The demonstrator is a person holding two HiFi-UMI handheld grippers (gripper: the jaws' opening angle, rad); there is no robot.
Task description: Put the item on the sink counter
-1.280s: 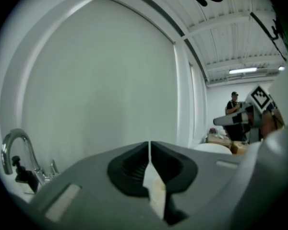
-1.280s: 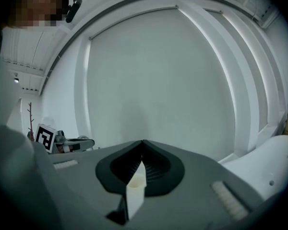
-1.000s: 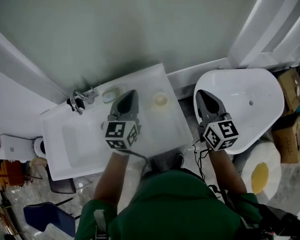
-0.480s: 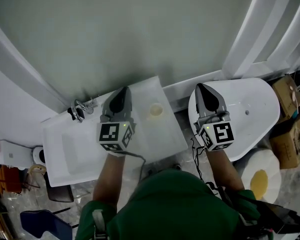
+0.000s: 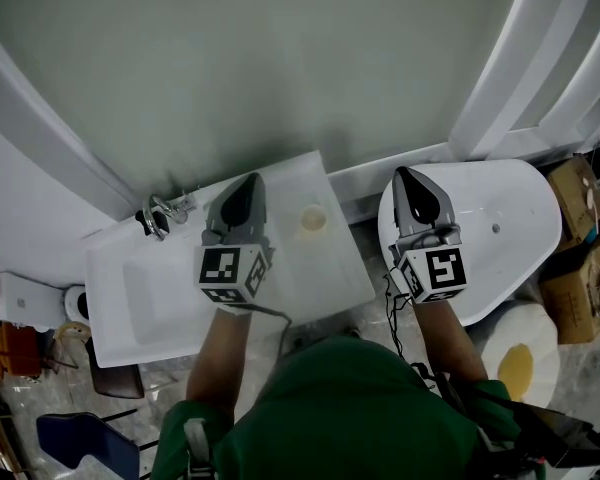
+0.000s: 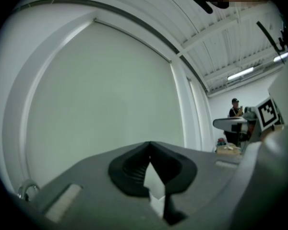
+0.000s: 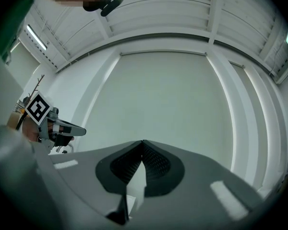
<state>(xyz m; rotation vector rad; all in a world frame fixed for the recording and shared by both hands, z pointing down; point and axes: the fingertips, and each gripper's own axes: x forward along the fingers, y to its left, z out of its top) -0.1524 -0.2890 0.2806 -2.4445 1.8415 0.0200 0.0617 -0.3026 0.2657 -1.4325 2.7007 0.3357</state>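
Pale green wall with white trim all around, bathroom-type setup, seen from above.

Left gripper (image 5: 249, 181) had its jaws pressed together with nothing between them; its own view showed the black pads meeting at the tip, just wall behind. Right gripper (image 5: 406, 175) was the same deal: jaws closed tight and empty. Both were held side by side, noses pointing at 12 o'clock toward the wall. The left one hung over the back edge of the sink counter (image 5: 330, 273). The right one was over the near rim of a big white tub-like fixture (image 5: 510, 233).

The item (image 5: 313, 218) was sitting on the counter, at roughly 3 o'clock from the left gripper and between the two grippers. It looked like a small round thing, pale cream-yellow with a lighter rim. Too small to say exactly what it was. Neither gripper was touching it.

Further out, a chrome faucet (image 5: 160, 213) stood at about 9 o'clock from the left gripper, with the sink basin (image 5: 150, 298) sunk into the counter's left part. Cardboard boxes (image 5: 580, 193) were stacked past the tub at 3 o'clock. A round white cushion with a yellow centre (image 5: 520, 358) lay on the floor at about 5 o'clock from the right gripper. Person's green top (image 5: 350, 408) filled the bottom.
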